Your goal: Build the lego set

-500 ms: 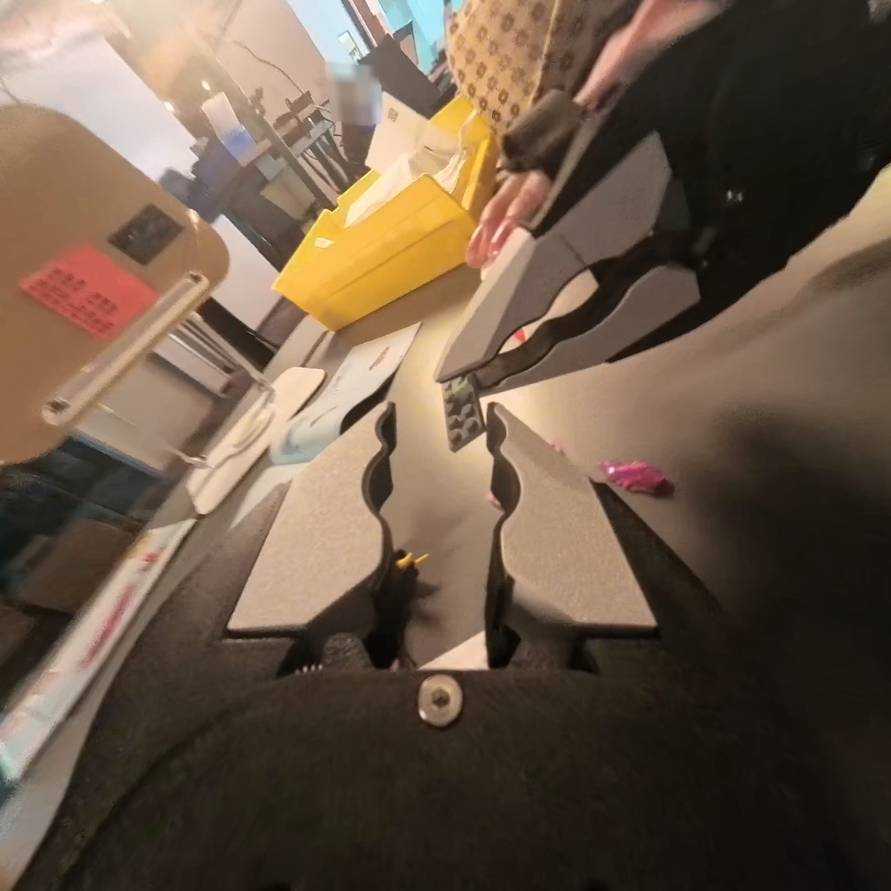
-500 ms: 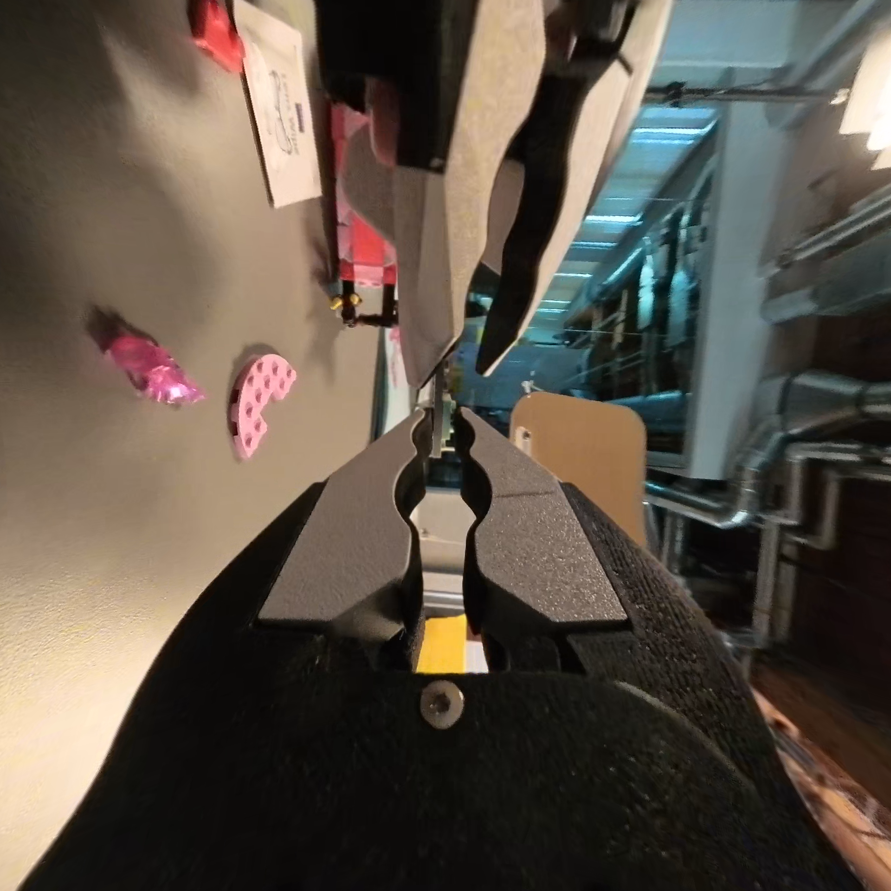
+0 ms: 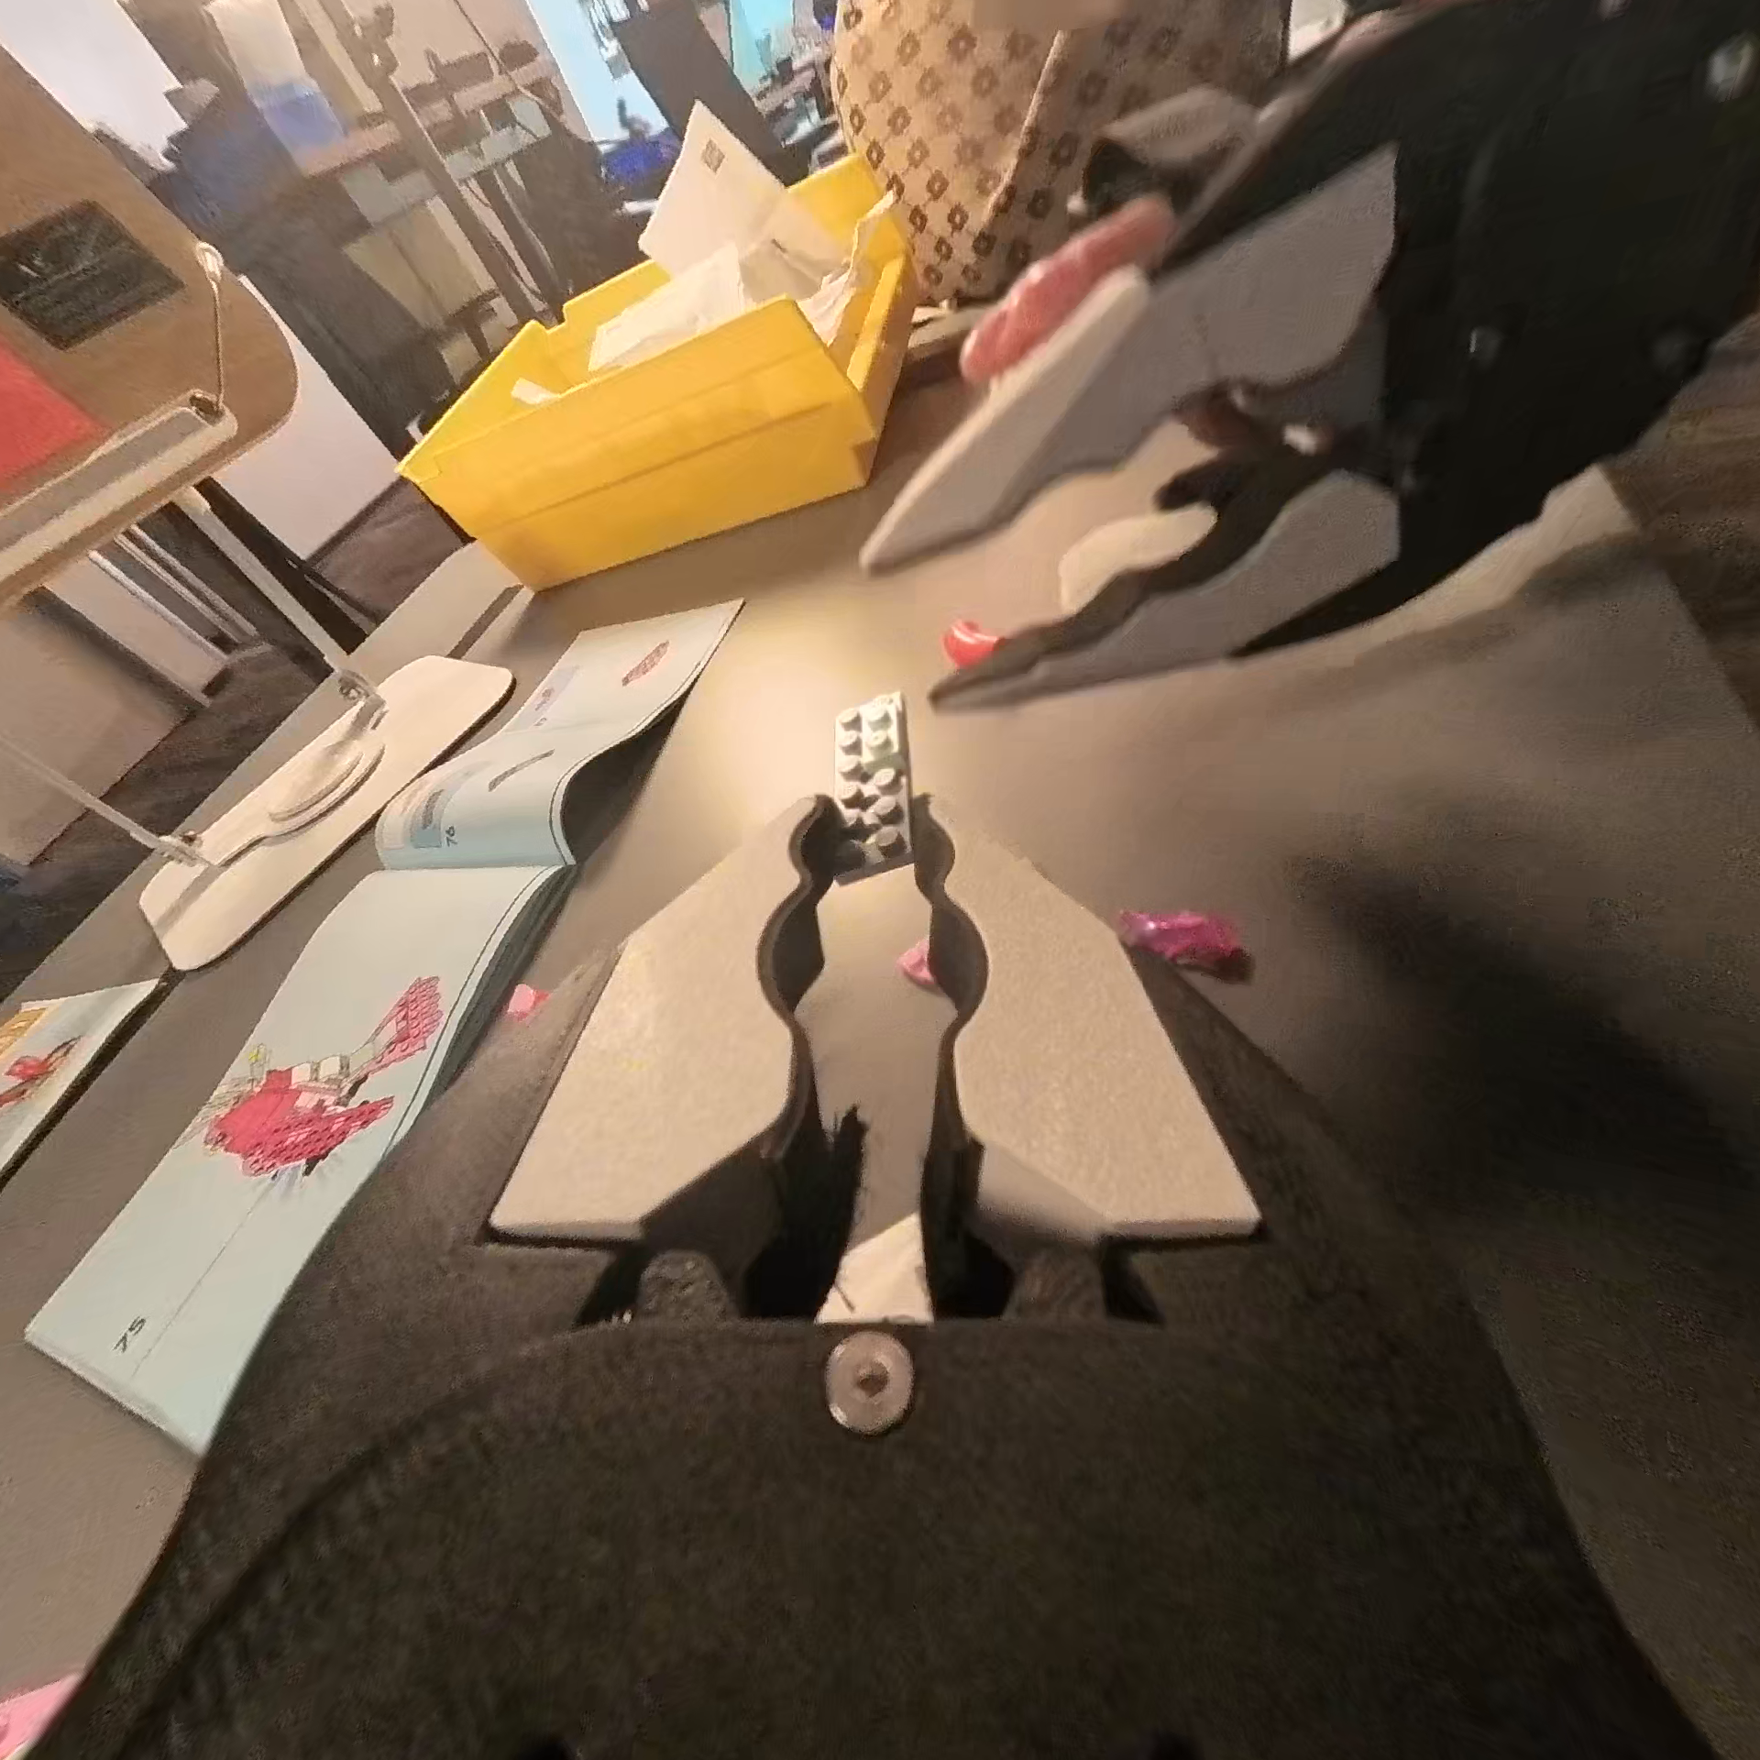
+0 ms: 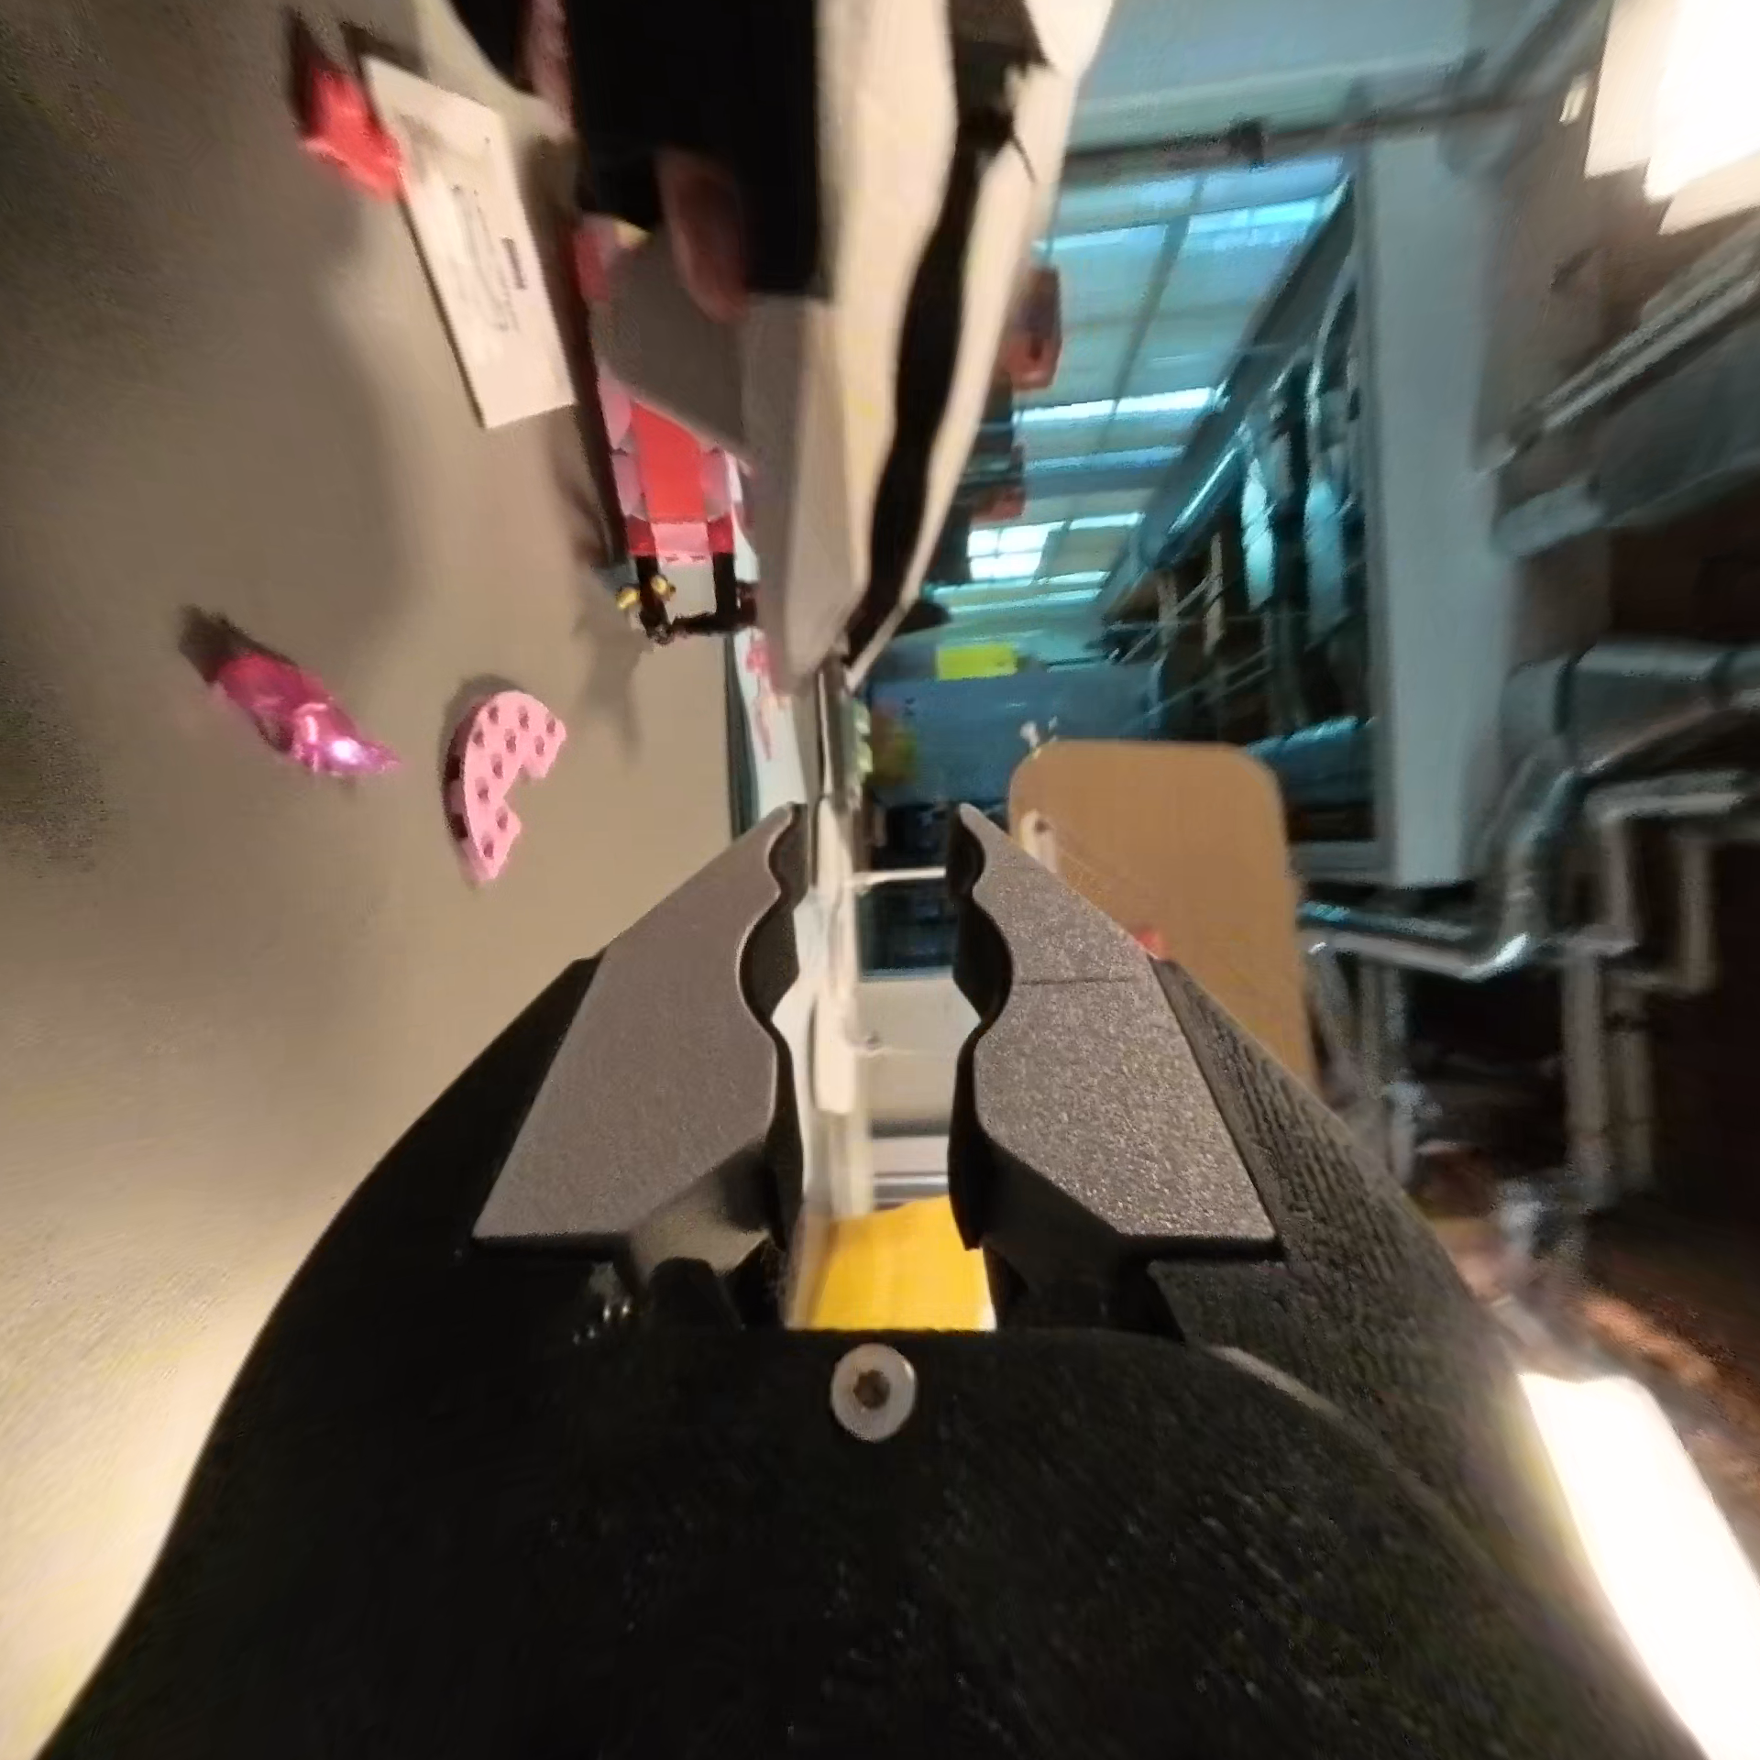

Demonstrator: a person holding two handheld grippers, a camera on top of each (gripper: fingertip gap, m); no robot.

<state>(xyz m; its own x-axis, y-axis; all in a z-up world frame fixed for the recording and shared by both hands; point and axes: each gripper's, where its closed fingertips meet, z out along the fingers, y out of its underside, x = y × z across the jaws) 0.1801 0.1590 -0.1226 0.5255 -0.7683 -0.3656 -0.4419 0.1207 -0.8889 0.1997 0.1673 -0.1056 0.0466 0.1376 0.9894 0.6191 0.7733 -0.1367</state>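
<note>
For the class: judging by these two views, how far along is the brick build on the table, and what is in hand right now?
Partly done: a red and pink brick model stands assembled beside the open instruction booklet. In hand: the left gripper pinches a grey studded plate at its fingertips; the right gripper is open and holds nothing. Left: a pink curved plate and a magenta piece lie loose on the table.

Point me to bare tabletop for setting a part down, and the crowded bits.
Bare: the strip between open booklet and grey studded plate, up toward the yellow bin; also right of the magenta wrapper. Crowded: around the left gripper, pink pieces near the wrapper.
</note>
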